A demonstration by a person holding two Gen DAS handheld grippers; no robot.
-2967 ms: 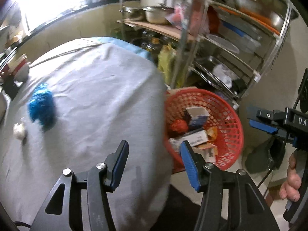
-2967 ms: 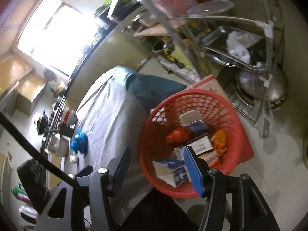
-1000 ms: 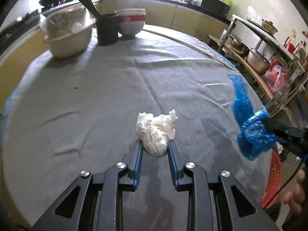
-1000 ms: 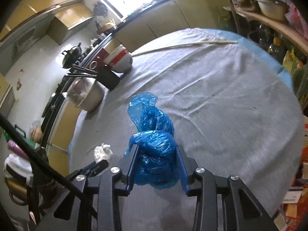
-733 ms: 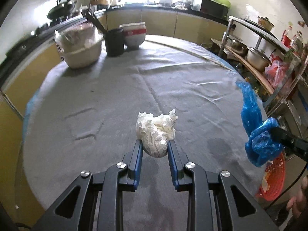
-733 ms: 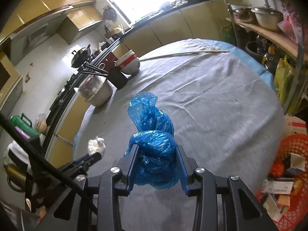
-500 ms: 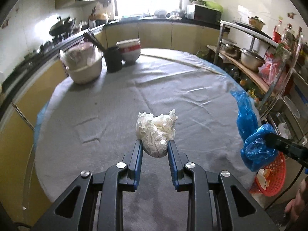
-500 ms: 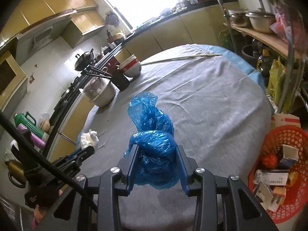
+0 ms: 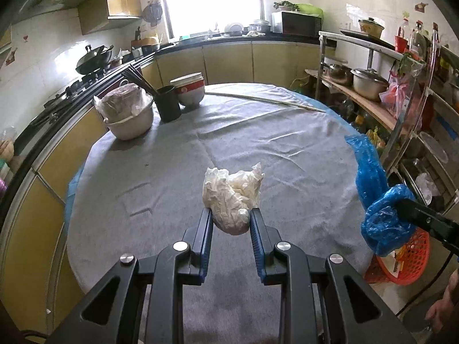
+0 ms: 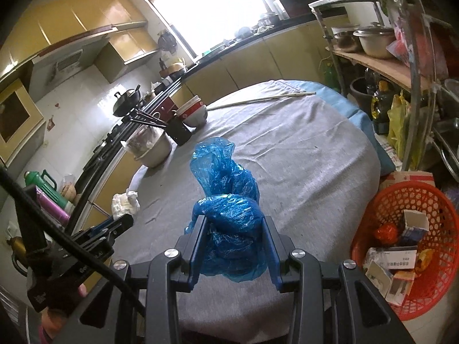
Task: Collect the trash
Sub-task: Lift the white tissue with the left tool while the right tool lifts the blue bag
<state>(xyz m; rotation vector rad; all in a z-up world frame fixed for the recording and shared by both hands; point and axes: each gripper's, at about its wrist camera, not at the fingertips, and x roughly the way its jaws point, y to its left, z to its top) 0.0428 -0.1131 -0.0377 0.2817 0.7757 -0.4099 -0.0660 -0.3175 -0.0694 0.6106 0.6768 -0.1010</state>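
Note:
My left gripper (image 9: 231, 219) is shut on a crumpled white paper wad (image 9: 232, 197) and holds it above the round table (image 9: 172, 154) with a grey cloth. My right gripper (image 10: 233, 223) is shut on a crumpled blue plastic bag (image 10: 229, 200), also held above the table. The blue bag shows in the left wrist view (image 9: 378, 209) at the right, and the white wad in the right wrist view (image 10: 124, 202) at the left. A red mesh basket (image 10: 381, 203) with several boxes of trash stands on the floor to the right of the table.
At the table's far left stand a covered bowl (image 9: 126, 111), a black cup with chopsticks (image 9: 167, 106) and stacked bowls (image 9: 189, 89). A long stick (image 9: 266, 100) lies at the far edge. A metal rack with pots (image 9: 387, 91) stands on the right.
Both grippers, open over the basket three seconds ago, now hold their trash. Over the last second both have lifted up and back from the table, so more of the kitchen and basket shows.

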